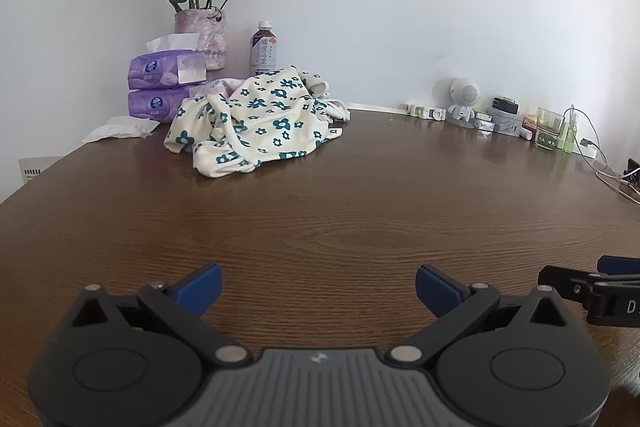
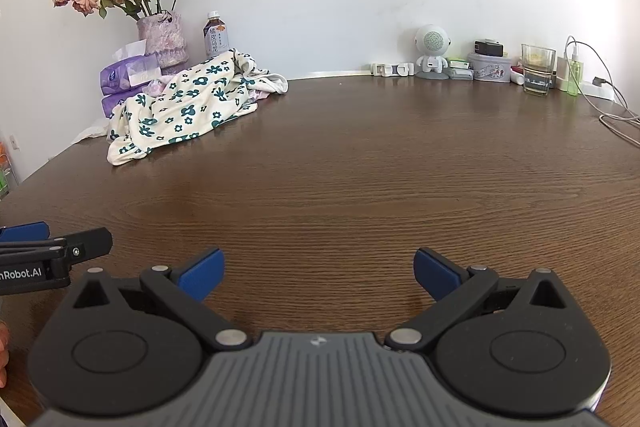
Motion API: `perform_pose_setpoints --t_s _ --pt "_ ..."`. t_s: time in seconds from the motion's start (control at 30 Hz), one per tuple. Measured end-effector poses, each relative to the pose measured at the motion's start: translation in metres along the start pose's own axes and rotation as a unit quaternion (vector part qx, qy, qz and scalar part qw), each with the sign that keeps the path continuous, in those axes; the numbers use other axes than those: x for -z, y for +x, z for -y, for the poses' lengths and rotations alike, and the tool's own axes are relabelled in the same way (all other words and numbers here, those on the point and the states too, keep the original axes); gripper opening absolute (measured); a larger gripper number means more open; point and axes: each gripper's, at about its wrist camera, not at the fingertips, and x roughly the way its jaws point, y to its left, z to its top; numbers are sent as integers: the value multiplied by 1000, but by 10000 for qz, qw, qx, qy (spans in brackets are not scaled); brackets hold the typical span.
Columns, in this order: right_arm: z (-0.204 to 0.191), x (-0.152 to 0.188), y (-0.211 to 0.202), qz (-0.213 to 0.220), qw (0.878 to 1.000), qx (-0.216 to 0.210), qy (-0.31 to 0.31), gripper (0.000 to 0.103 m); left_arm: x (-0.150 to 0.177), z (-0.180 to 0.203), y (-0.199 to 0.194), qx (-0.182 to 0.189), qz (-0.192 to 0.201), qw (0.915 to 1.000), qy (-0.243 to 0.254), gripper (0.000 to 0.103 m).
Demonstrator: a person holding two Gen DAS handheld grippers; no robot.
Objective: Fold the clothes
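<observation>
The left gripper (image 1: 318, 287) and the right gripper (image 2: 319, 273) hung side by side over the brown wooden table (image 1: 360, 211), both spread wide and holding nothing. The cream cloth with green flowers (image 1: 256, 123) lay in a crumpled heap, far ahead and to their left. It looked unfolded, so folding would need a reach and a pinch at an edge.

Bright soft daylight, sharp focus, faint sheen on table (image 1: 360, 187); fisheye bending, dark vignetted corners
</observation>
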Motion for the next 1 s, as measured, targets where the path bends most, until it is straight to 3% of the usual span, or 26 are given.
perform_pose_setpoints --t_s 1.0 --pt "3 -4 -5 3 9998 -41 174 103 1 -2 2 23 -21 10000 -61 103"
